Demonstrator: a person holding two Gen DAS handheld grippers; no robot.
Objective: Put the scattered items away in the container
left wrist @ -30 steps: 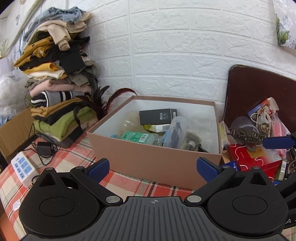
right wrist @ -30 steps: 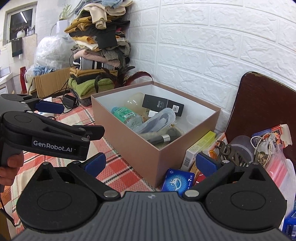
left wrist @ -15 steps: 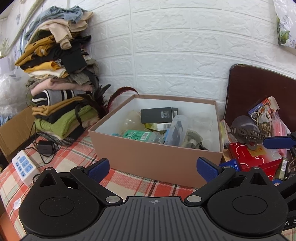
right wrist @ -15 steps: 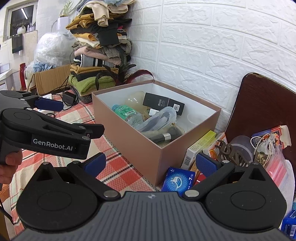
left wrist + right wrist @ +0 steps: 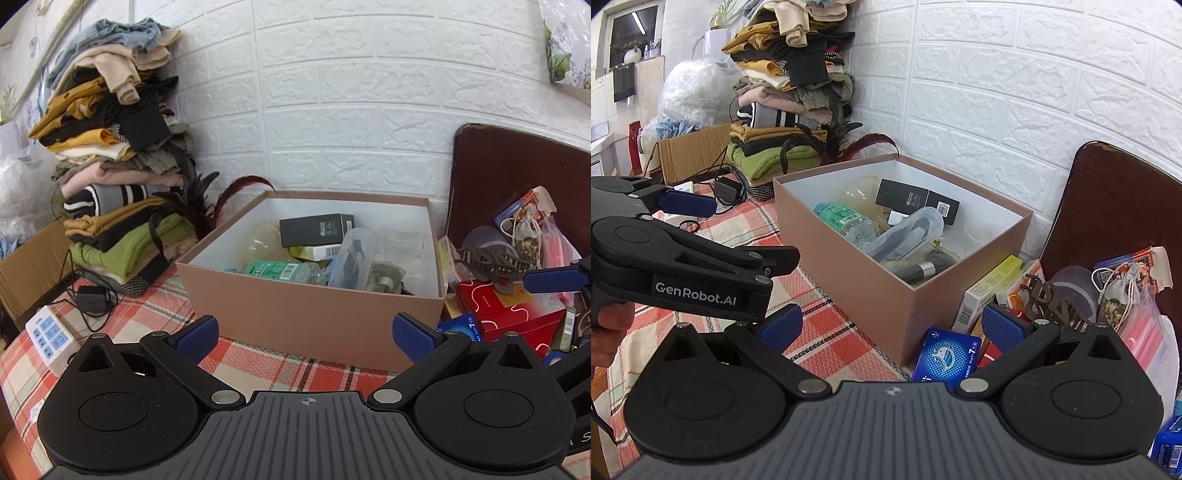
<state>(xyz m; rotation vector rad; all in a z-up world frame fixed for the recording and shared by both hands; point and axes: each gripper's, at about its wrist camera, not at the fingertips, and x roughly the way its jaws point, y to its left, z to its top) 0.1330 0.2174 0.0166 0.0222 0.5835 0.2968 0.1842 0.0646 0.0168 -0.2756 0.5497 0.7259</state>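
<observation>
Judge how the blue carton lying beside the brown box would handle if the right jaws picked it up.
The blue carton looks like thin card, so probably light and stiff, though hard squeezing might dent it. Flat faces suit the open right gripper; it should not roll. It leans on neighbouring clutter, which may shift.

The open brown cardboard box sits on the checked red tablecloth against the white brick-pattern wall. Inside it, a black rectangular carton lies toward the back, a green-labelled plastic bottle toward the left, a clear plastic tube beside it. Left of the box stands a tall stack of folded clothes; right of it, a red flat box and a blue patterned packet lie before a dark brown wooden board
</observation>
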